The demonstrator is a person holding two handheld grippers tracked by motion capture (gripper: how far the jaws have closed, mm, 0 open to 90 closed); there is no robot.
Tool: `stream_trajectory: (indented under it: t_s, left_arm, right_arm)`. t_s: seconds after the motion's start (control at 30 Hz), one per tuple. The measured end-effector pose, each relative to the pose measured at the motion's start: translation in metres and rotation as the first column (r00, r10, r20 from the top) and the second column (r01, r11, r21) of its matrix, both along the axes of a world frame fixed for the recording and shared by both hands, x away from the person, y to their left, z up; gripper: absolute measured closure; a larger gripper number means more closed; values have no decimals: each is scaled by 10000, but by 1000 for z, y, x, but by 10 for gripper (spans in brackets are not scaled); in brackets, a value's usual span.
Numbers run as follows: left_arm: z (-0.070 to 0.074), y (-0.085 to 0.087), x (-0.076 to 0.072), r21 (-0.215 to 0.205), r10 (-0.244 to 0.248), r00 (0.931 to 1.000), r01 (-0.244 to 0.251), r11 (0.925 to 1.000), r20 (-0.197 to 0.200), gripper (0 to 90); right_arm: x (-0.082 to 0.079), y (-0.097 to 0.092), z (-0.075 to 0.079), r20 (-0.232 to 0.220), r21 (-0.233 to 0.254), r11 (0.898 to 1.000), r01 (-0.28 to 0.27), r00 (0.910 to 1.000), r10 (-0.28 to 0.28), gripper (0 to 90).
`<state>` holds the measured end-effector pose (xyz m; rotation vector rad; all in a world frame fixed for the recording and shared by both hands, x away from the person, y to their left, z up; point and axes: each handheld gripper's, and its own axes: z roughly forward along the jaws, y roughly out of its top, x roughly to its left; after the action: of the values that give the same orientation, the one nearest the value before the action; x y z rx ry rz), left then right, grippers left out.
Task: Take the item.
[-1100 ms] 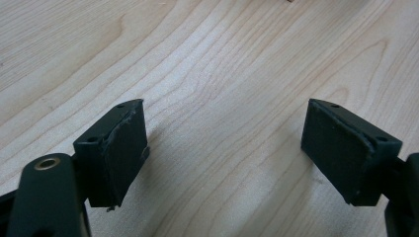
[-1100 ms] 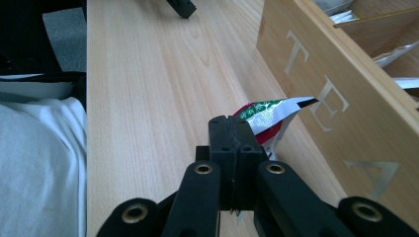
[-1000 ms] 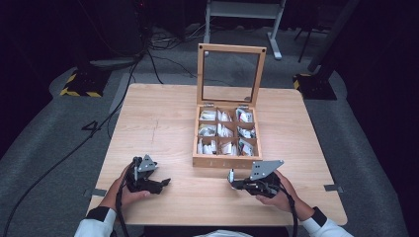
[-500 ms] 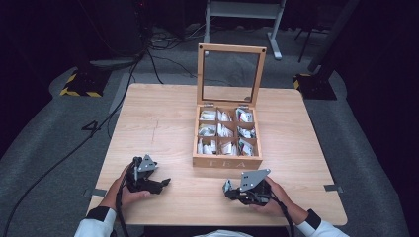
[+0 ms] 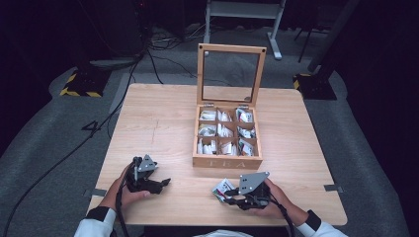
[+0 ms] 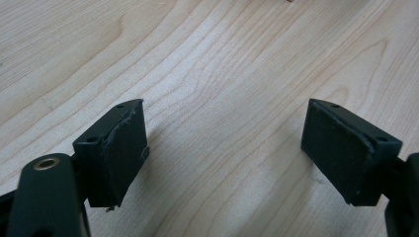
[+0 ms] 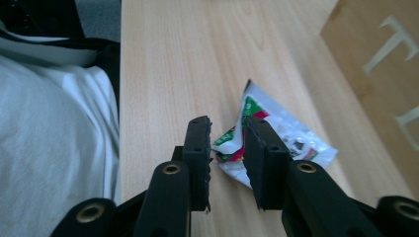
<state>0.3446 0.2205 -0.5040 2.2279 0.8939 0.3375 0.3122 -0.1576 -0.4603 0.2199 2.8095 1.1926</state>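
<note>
A white tea packet with green and red print (image 7: 281,133) lies low over the table, one edge pinched between the jaws of my right gripper (image 7: 228,129). In the high view that packet (image 5: 224,188) sits near the table's front edge, just left of my right gripper (image 5: 228,194) and in front of the wooden tea box (image 5: 227,161). The box is open, its glazed lid (image 5: 230,48) stands upright, and its compartments hold several packets. My left gripper (image 5: 165,182) rests at the front left, its jaws wide apart over bare wood (image 6: 222,128).
The light wooden table (image 5: 163,123) has bare surface left of the box and between the two grippers. A white sleeve or shirt (image 7: 54,148) lies at the table's near edge. Cables and stand legs (image 5: 242,15) lie on the dark floor beyond.
My right gripper has moved left and toward the front edge, away from the box, with the tea packet now showing at its tip. The left gripper has stayed put.
</note>
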Motion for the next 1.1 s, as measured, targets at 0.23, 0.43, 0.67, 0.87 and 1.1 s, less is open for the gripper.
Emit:
stream_trajectory:
  t_s: [0.23,0.43,0.67,0.87,1.1]
  left_arm:
    - [0,0,1,37,-1,10000,1,10000,-44,167]
    - [0,-3,2,96,130,9999,-130,9999,-27,149]
    - [0,-4,2,68,123,9999,-123,9999,-65,148]
    - [6,-7,5,538,35,9992,-13,9985,-400,154]
    - [15,-13,12,522,-487,9982,504,9974,-341,186]
  right_arm:
    - [10,-15,14,79,618,9952,762,9970,-769,614]
    - [19,-26,23,357,850,9869,1369,9895,-1403,528]
    - [26,-41,37,782,1318,9716,1964,9751,-2077,437]
    - [34,-56,45,1053,1565,9524,2617,9543,-2795,374]
    - [47,-74,55,1127,1949,9178,3459,9217,-3713,342]
